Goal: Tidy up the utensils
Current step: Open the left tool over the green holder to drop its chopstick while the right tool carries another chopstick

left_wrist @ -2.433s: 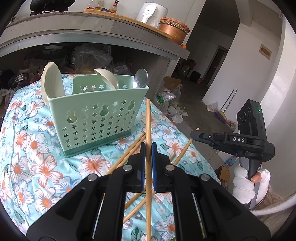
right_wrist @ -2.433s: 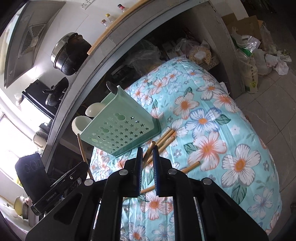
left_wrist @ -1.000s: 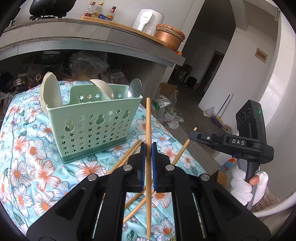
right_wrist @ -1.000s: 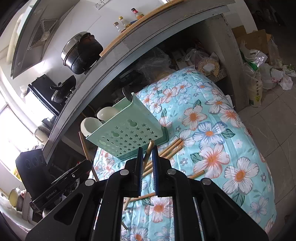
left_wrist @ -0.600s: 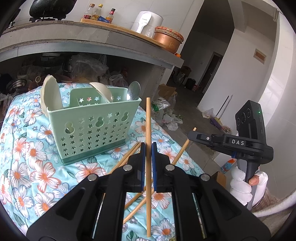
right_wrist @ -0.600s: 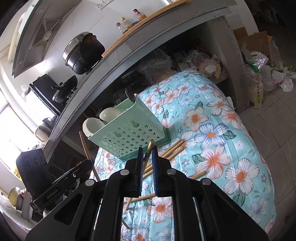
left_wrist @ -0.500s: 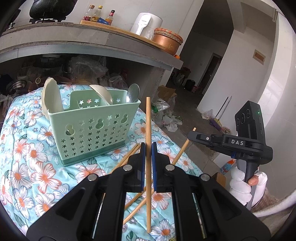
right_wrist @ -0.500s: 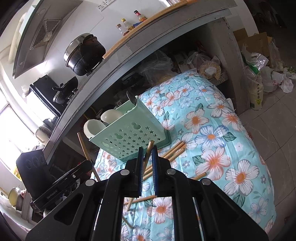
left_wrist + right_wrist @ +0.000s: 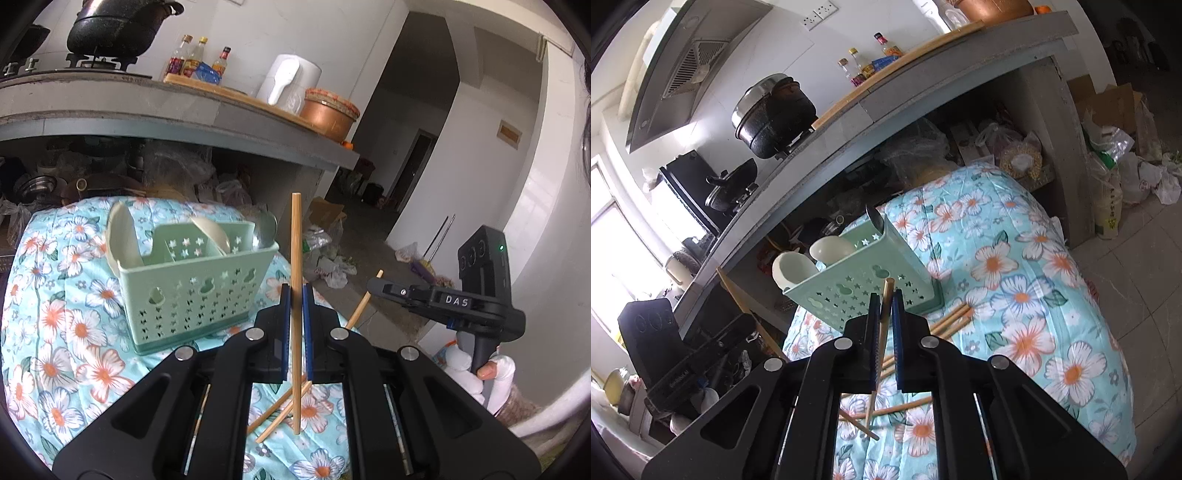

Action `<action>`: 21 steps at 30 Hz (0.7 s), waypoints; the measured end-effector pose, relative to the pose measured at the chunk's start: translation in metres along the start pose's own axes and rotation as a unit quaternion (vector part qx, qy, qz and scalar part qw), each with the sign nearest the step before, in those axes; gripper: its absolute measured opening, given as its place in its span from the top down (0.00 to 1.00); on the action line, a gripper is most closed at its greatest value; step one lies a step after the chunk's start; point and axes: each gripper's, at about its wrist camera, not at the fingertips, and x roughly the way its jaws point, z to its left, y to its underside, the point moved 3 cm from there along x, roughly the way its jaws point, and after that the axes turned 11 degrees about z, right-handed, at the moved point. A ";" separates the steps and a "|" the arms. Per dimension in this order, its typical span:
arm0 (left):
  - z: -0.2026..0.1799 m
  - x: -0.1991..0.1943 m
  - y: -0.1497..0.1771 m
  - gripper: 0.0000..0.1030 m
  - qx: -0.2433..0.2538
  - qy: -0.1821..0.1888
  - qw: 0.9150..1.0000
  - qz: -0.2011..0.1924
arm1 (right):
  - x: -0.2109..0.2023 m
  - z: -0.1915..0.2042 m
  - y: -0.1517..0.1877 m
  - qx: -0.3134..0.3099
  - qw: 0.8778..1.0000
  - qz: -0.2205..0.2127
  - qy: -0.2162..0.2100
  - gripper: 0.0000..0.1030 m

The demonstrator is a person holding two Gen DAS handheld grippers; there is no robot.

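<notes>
Both grippers have a chopstick each rn. The left gripper point(image 9: 294, 328) is clamped nearly fully closed on a bamboo chopstick point(image 9: 295, 236), gripped around mid-length so it stands upright w/ the top end poking well above the fingers and the bottom end hanging clear of the floral tablecloth point(image 9: 62, 325). Probably held that way so it can drop straight down into a slot.

The right gripper point(image 9: 885, 332) is just finishing its squeeze on a second chopstick point(image 9: 886, 291), pads pressed on it, stick tilted a bit; its lower tip hangs above the loose chopsticks point(image 9: 951, 318) lying on the cloth. From the left cam you can see that gripper off to the right w/ its stick angling up.

Target is obv the mint green utensil caddy point(image 9: 192, 291), sitting on the cloth ahead and left of the left gripper. It already holds two cream ceramic spoons point(image 9: 122, 236) and a metal spoon point(image 9: 266, 230). The front compartment looks empty, tho I can't see the bottom of it.

Room-wise: open air above the caddy rim, nothing blocking. The concrete counter point(image 9: 177, 114) overhangs behind it, so don't lift too far back. The table edge drops off on the right side, and a few loose sticks lie near the caddy's base.
</notes>
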 end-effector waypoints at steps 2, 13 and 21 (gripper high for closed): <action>0.002 -0.009 -0.009 0.95 0.000 0.002 1.000 -0.016 | -0.002 0.003 -0.006 -0.006 1.000 -0.006 0.000 0.94; 0.005 -0.060 -0.065 0.95 0.028 -0.017 0.992 -0.120 | -0.017 0.035 -0.049 -0.057 0.997 -0.047 -0.008 0.94; 0.011 -0.072 -0.100 0.95 0.046 -0.058 0.983 -0.168 | -0.042 0.059 -0.079 -0.092 0.992 -0.083 -0.023 0.94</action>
